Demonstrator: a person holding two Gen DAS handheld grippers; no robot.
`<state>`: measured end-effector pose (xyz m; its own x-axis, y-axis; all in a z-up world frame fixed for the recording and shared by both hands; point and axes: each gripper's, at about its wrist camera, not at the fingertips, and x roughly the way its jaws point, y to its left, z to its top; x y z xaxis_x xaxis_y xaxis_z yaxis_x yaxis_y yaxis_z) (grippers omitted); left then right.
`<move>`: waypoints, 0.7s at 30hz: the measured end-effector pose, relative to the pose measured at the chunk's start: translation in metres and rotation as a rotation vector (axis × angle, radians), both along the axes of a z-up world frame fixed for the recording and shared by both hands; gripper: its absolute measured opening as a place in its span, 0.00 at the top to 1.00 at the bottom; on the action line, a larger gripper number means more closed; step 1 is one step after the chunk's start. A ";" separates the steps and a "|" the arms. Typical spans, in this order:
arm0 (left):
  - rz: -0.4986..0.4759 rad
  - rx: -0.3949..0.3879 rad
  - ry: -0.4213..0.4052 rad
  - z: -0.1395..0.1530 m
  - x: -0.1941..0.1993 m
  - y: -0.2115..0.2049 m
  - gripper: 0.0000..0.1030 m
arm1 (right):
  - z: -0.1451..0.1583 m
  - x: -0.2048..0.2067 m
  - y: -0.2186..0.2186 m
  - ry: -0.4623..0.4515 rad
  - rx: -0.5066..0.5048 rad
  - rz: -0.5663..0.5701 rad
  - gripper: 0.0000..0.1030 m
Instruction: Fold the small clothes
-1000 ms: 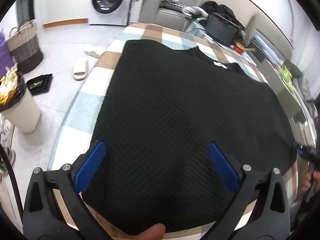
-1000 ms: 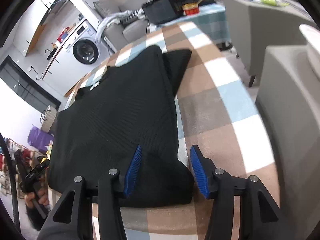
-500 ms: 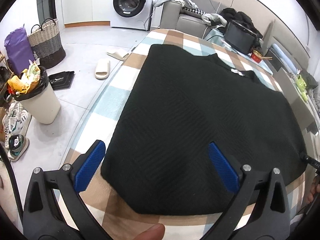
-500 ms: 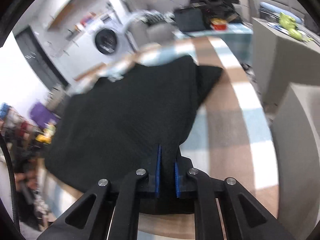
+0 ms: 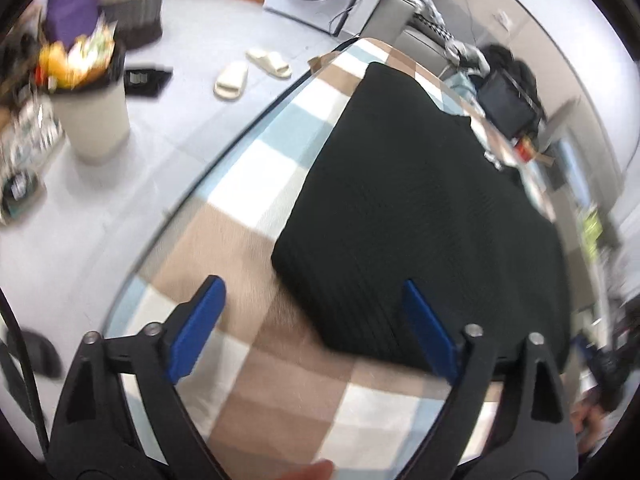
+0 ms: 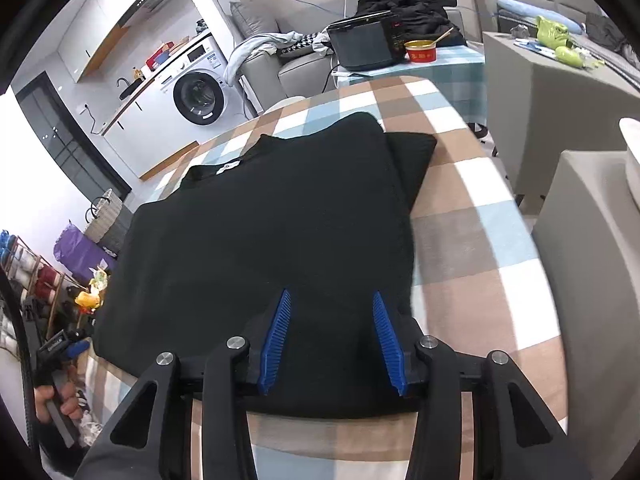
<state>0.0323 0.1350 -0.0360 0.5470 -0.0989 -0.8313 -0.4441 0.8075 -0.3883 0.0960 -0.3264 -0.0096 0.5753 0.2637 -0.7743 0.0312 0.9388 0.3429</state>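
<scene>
Right wrist view: right gripper (image 6: 330,342) opening above black sweater's (image 6: 276,240) near hem, clamp of a moment ago released, nothing pinched. Left gripper (image 5: 316,332) closing from full spread, shifted to sweater's corner on checked bench (image 5: 288,400), empty; regrasp likely next.

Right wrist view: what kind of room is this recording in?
Most likely a lived-in home, an open living and laundry area: a front-loading washing machine under a counter, a grey sofa strewn with clothes, and a table with a checked cloth carrying the black garment.
</scene>
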 end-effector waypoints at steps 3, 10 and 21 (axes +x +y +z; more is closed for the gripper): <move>0.027 -0.094 -0.021 -0.007 -0.003 0.007 0.23 | -0.004 0.002 0.008 0.011 0.010 0.008 0.57; 0.018 0.048 -0.030 -0.012 0.019 -0.012 0.74 | -0.004 -0.001 0.016 -0.003 -0.007 0.021 0.57; 0.041 0.113 -0.160 0.021 0.023 -0.018 0.94 | -0.001 -0.023 0.003 0.002 -0.011 -0.037 0.45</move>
